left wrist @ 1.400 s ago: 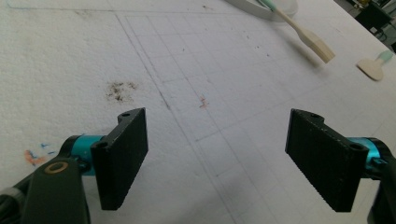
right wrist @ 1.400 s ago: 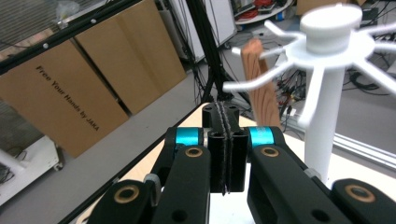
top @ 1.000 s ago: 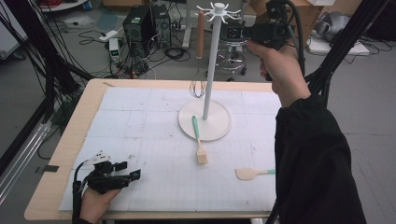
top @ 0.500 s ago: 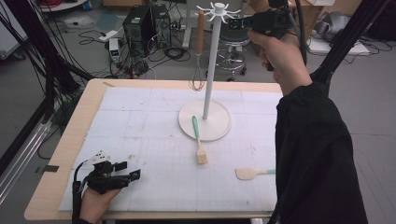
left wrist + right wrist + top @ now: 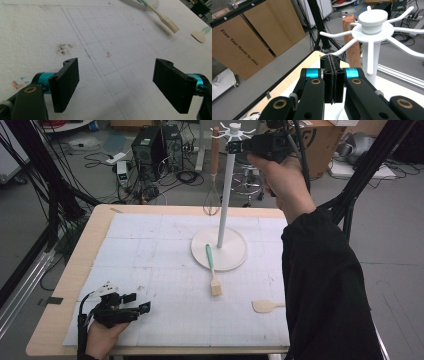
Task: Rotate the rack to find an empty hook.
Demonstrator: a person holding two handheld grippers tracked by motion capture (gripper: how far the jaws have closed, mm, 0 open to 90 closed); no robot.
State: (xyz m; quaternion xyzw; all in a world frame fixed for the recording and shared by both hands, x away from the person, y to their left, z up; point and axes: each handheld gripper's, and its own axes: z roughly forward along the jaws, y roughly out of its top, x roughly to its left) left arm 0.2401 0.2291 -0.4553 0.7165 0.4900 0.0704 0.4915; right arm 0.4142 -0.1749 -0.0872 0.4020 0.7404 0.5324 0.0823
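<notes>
"Why was the right gripper [image 5: 252, 144] up by the white rack [image 5: 227, 185]?"

"My guess: it hung the whisk [image 5: 213, 200] there. Its jaws were pressed together on nothing, beside the hooks."

"And the whisk?"

"Wooden handle, wire loops, dangling from a far hook above the table's [image 5: 65, 285] back edge. The left gripper [image 5: 142, 303] rested near the front corner, jaws wide apart."

The white gridded desk [image 5: 150, 250] is seen from above its near edge, looking forward and down. The left gripper view is set low at the near left corner, facing the far right across the sheet. The right gripper view is held close beside the white hooked rack top [image 5: 373, 21], shared with the high view [image 5: 232, 130].
</notes>
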